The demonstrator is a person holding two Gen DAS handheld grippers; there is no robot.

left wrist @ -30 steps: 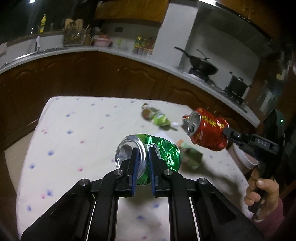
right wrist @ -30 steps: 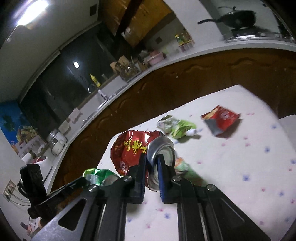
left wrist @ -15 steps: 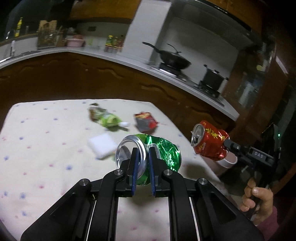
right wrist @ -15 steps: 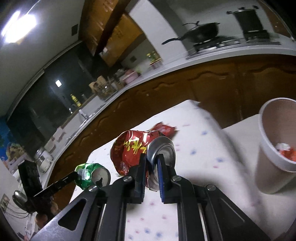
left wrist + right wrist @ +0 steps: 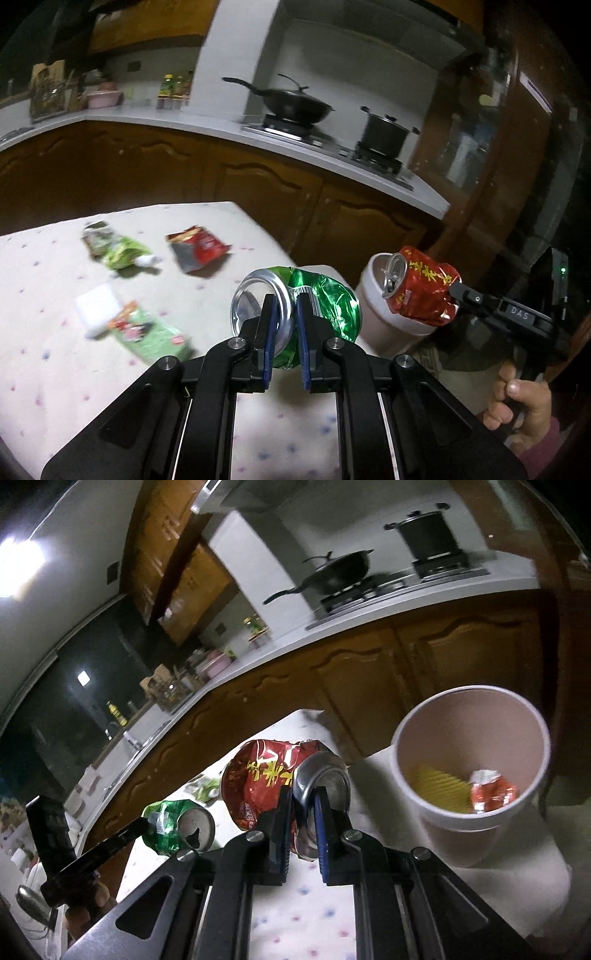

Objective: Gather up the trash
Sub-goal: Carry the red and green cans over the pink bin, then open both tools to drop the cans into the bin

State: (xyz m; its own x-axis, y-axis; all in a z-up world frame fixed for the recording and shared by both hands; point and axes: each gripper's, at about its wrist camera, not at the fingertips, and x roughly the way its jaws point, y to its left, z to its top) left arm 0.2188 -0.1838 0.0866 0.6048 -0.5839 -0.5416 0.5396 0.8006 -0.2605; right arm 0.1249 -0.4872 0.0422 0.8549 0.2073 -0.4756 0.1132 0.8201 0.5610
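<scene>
Midway through, by the look of it. Left tool (image 5: 282,339) pinching crushed green can (image 5: 295,306) by its rim, held in the air over the counter's (image 5: 55,369) right edge. Right tool (image 5: 301,829) clamped on crushed red can (image 5: 273,775), carried just above and beside the rim of the white cup bin (image 5: 469,760). Bin stands just off the counter's far right corner, already holding a yellow ridged scrap (image 5: 437,784) and a red-and-white scrap (image 5: 493,790). Both cans not yet dropped.

Left on the counter: green wrapper (image 5: 116,249) and red wrapper (image 5: 197,247) toward the far edge, green packet (image 5: 147,334) nearer, touching a white block (image 5: 98,308) (sponge or tissue pack, too blurred to say). Nothing between cans and bin mouth. Likely snag: two tools crowding one narrow opening; one can at a time looks safer.
</scene>
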